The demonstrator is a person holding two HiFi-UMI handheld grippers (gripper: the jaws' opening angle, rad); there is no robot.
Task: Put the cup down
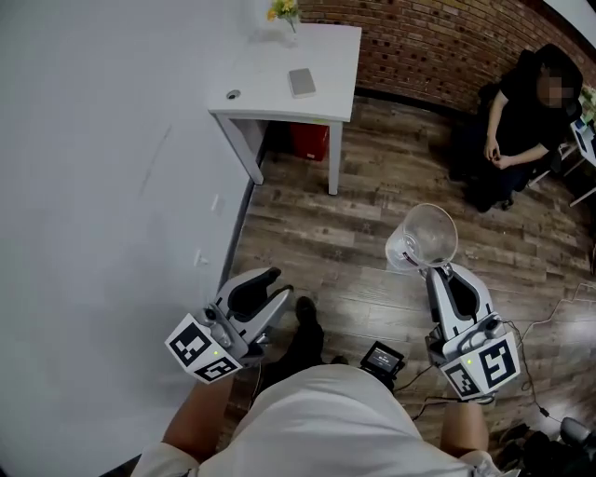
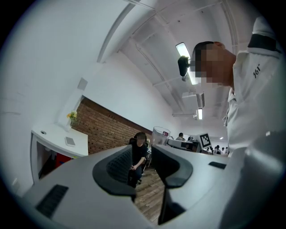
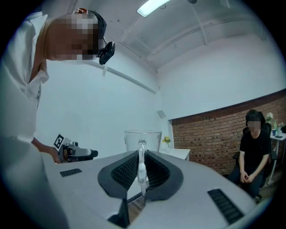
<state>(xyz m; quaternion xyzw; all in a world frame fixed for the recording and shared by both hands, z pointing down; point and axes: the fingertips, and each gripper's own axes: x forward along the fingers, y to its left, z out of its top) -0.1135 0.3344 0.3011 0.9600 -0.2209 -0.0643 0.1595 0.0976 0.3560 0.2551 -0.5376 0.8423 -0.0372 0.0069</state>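
Observation:
A clear glass cup (image 1: 424,238) with a handle hangs in the air above the wooden floor, held upright. My right gripper (image 1: 445,272) is shut on its handle; in the right gripper view the handle (image 3: 141,169) is pinched between the two black pads and the cup's body (image 3: 143,139) stands just beyond them. My left gripper (image 1: 272,284) is at the lower left, close to the white wall. Its jaws stand a little apart with nothing between them (image 2: 143,163). The cup (image 2: 159,135) also shows far off in the left gripper view.
A white table (image 1: 279,93) stands against the wall ahead, with a grey pad (image 1: 302,82), yellow flowers (image 1: 284,11) and a red bin (image 1: 309,140) under it. A person in black (image 1: 521,121) sits at the right. A black device (image 1: 382,358) and cables lie on the floor by my feet.

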